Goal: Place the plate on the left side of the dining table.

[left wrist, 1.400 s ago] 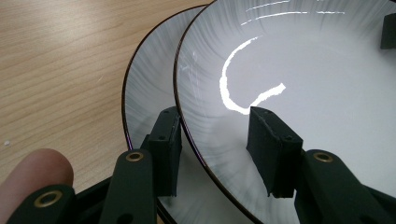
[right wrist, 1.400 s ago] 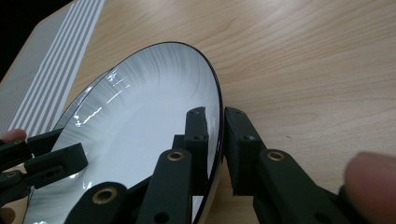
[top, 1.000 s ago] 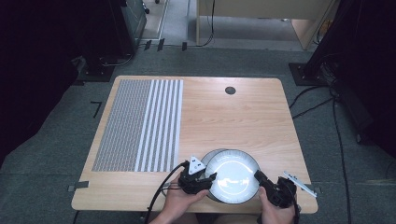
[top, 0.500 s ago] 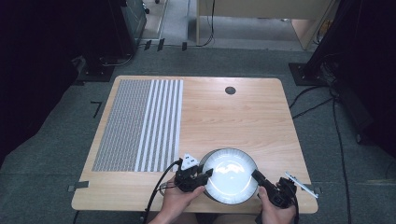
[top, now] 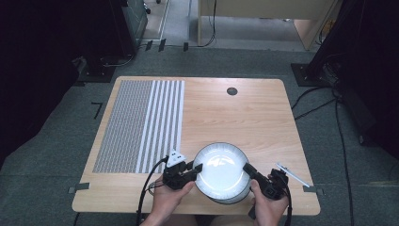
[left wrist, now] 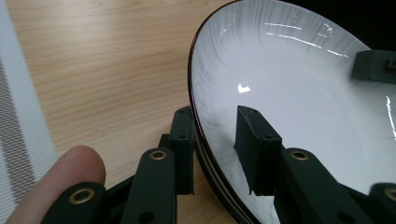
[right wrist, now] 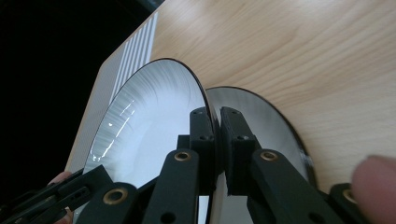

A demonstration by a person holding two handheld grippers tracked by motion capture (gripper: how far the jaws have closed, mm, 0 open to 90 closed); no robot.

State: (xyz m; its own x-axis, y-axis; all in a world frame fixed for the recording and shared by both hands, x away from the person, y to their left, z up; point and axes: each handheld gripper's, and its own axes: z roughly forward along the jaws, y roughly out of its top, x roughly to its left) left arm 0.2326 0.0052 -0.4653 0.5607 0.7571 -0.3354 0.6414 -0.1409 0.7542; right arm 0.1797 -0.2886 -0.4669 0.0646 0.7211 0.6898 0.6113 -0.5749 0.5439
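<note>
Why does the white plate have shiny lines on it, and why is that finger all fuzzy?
In the left gripper view, the room lights bounce off the glossy top plate as bright streaks. In the high view that glare shows as a pale smear at its middle. In the right gripper view, the fingertip sits too close to the camera, so it blurs, while the table stays sharp.

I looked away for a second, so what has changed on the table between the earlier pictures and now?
The left gripper has just been closing its jaws over the near-left rim of the top plate. With the right gripper clamped on the opposite rim, that plate has tilted up off the plate beneath. The striped mat and the table stayed as they were.
</note>
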